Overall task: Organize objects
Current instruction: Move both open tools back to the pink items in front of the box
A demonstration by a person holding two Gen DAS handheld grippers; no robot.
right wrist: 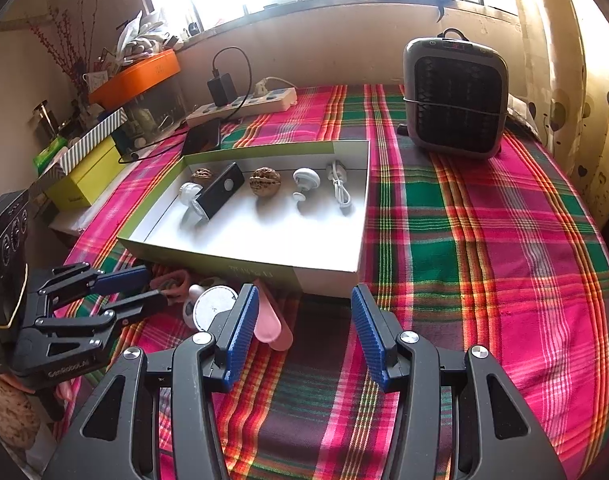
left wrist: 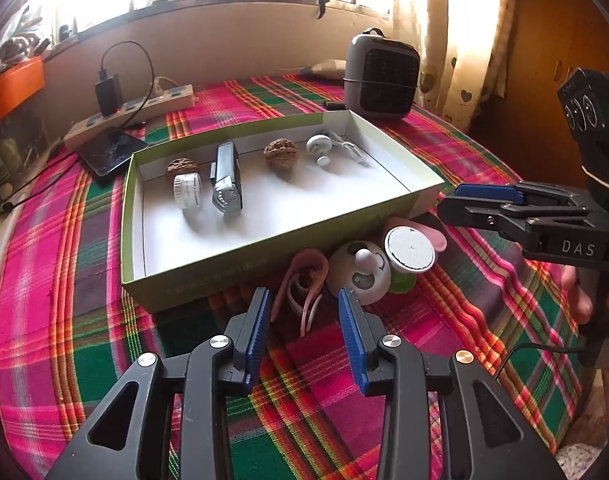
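Note:
A green box (left wrist: 264, 256) with a white inside holds two walnuts (left wrist: 280, 152), a clear jar (left wrist: 188, 192), a silver and black light (left wrist: 226, 184), a white round piece (left wrist: 318, 146) and a white cable (left wrist: 352, 150). In front of it on the cloth lie pink bands (left wrist: 304, 280), a white round gadget (left wrist: 360, 272) and a white disc (left wrist: 410, 250). My left gripper (left wrist: 304, 294) is open, its tips on either side of the pink bands without pressing them. My right gripper (right wrist: 304, 290) is open and empty, just before the box (right wrist: 208, 256), beside a pink flap (right wrist: 270, 328).
A grey heater (right wrist: 456, 96) stands at the back right of the plaid cloth (right wrist: 484, 240). A power strip (left wrist: 144, 108) with a charger and a dark phone (left wrist: 108, 152) lie behind the box. A yellow box (right wrist: 84, 180) and an orange bin (right wrist: 136, 76) crowd the left side.

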